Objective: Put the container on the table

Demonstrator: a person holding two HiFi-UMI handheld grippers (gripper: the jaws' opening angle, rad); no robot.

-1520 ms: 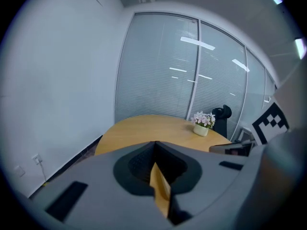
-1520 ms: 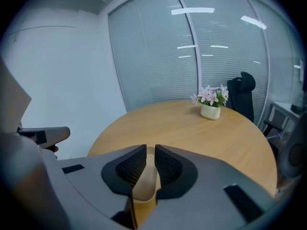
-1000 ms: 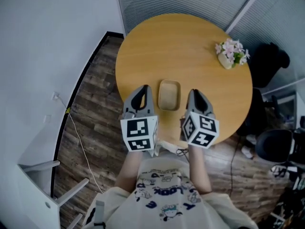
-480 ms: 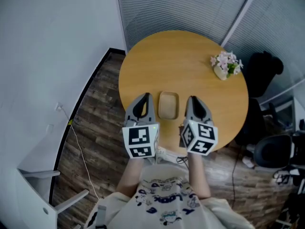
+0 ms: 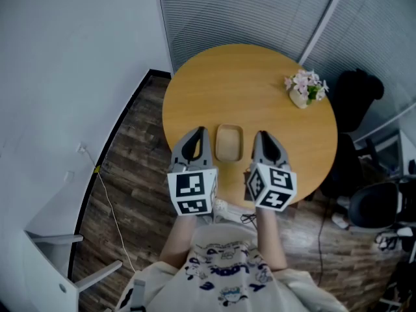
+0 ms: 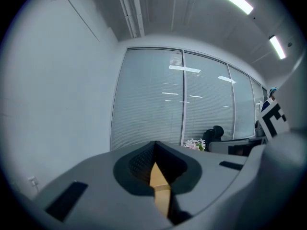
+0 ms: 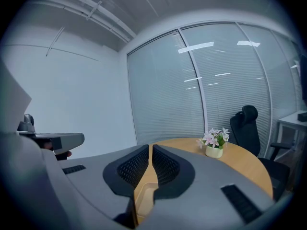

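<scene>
A shallow tan container (image 5: 229, 142) lies on the round wooden table (image 5: 240, 83) near its front edge. My left gripper (image 5: 195, 134) hangs just left of it and my right gripper (image 5: 262, 137) just right of it, both apart from it. In the left gripper view the left gripper (image 6: 154, 145) has its jaws together, with only a tan sliver showing through the slit. The right gripper (image 7: 149, 146) is likewise shut on nothing in the right gripper view, and the container (image 7: 144, 195) shows through its narrow gap.
A small pot of pink flowers (image 5: 303, 90) stands at the table's far right. A black office chair (image 5: 359, 93) and a desk are to the right. A white wall and a cable (image 5: 107, 187) on the dark wood floor are to the left, with blinds behind.
The head view has shifted a little over the second, so the table sits slightly lower in the picture. Both grippers stay shut beside the container, which has not moved.
</scene>
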